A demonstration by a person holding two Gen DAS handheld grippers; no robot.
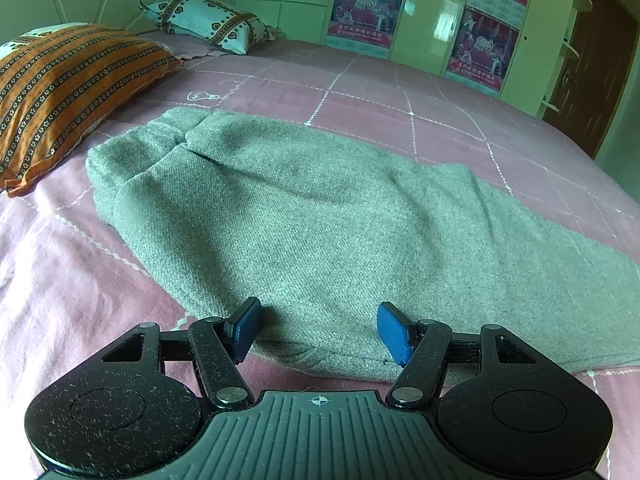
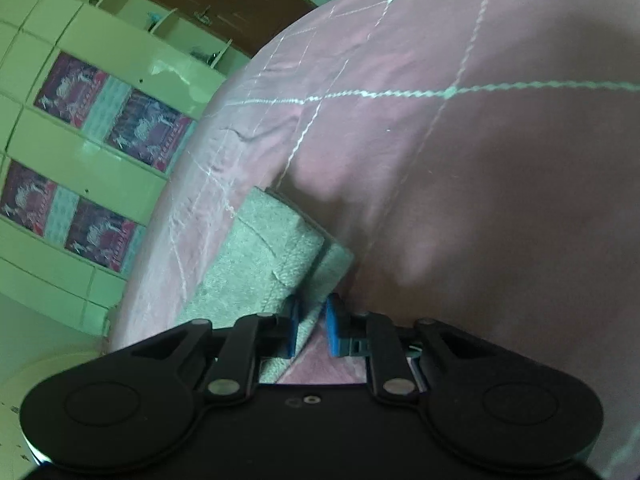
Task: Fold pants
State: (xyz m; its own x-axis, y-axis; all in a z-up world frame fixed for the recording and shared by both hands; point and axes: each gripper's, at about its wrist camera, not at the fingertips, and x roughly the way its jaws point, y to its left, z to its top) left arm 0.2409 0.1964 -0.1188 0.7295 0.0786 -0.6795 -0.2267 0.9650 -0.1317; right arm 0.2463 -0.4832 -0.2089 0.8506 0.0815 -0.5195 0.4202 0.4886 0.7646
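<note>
I have the right gripper clamped on the leg hem of the grey pants lying across the pink bedsheet, my left gripper spread empty over their near edge, so next I'd carry that hem toward the waistband

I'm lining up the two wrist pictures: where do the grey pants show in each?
Left wrist: the grey pants fill the middle, spread flat on the pink bedsheet.
Right wrist: only one end shows, lower centre, pinched in the right gripper.
Shared landmark: the wardrobe posters.
</note>
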